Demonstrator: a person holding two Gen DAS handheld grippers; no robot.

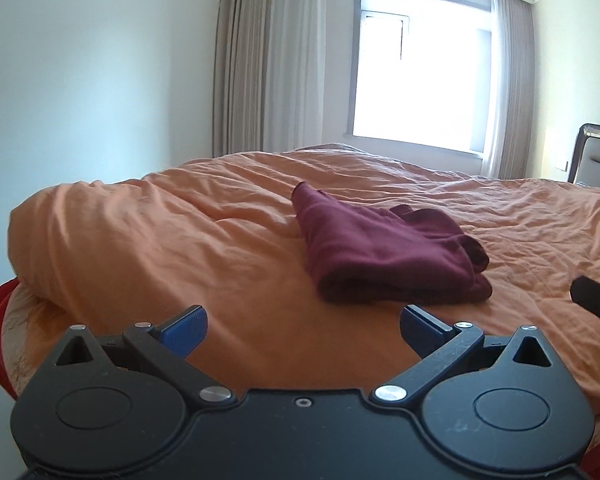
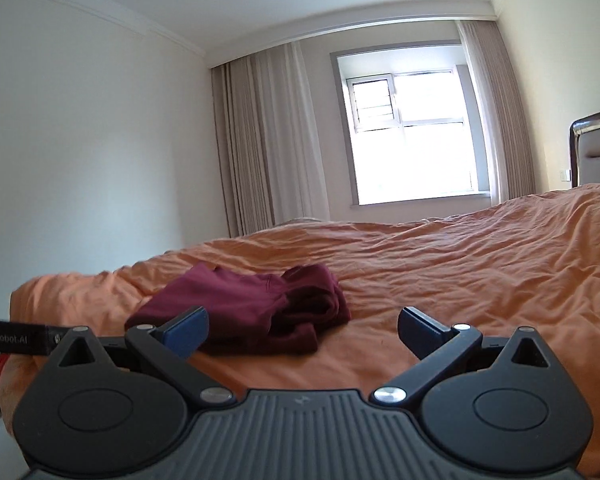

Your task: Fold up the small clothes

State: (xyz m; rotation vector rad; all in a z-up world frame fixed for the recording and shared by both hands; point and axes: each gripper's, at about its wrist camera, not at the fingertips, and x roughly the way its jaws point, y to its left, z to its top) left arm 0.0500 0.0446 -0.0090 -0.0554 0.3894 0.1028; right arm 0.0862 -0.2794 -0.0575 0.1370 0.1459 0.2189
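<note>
A folded maroon garment [image 1: 392, 252] lies on the orange bed [image 1: 180, 232], just beyond the left claw [image 1: 303, 330], right of frame centre. Both claws gape empty; from the right claw [image 2: 303, 330] the garment sits at lower left.

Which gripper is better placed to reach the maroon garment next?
Left, probably. The left gripper, jaws open, faces the maroon garment head-on; from the right gripper it lies off to the left.

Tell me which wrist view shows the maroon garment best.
The left wrist view: the maroon garment lies whole and unobstructed on the orange duvet, ahead of the open left claw. In the right wrist view, a blue finger covers its near-left corner.
</note>
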